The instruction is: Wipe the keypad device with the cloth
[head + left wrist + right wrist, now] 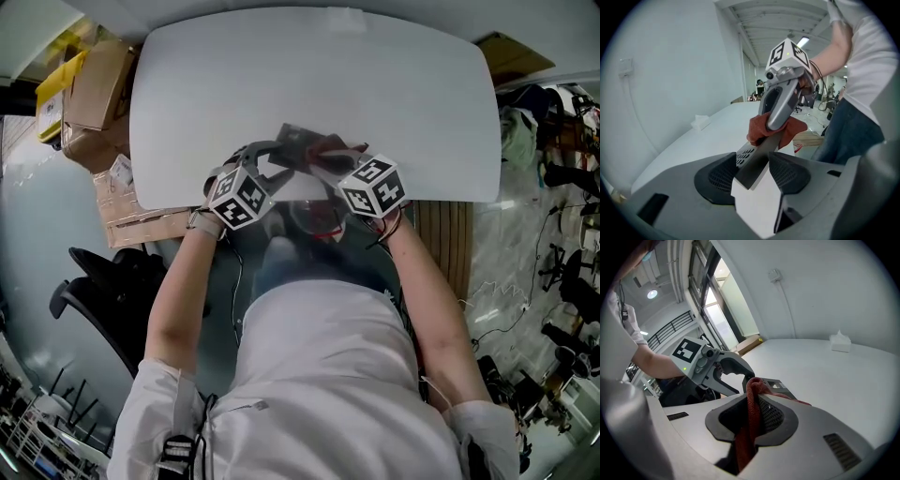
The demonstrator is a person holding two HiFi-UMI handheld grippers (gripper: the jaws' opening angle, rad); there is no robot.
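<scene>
The keypad device [751, 161] is a flat dark slab with a perforated grille. My left gripper [752, 171] is shut on its near end and holds it over the front edge of the white table [375, 84]. A red cloth [752, 404] is pinched in my right gripper [752, 417], which is shut on it. In the left gripper view the right gripper [771, 127] presses the cloth [790, 131] onto the device's far end. The head view shows both grippers, left [279, 164] and right [326, 159], meeting at the device [298, 137] with the cloth [331, 147] on it.
A white tissue box [840, 343] stands far back on the table. Cardboard boxes [94, 89] are stacked left of the table, and a black office chair [98, 291] is at my left. Wooden slats [442, 234] and cables lie on the floor at the right.
</scene>
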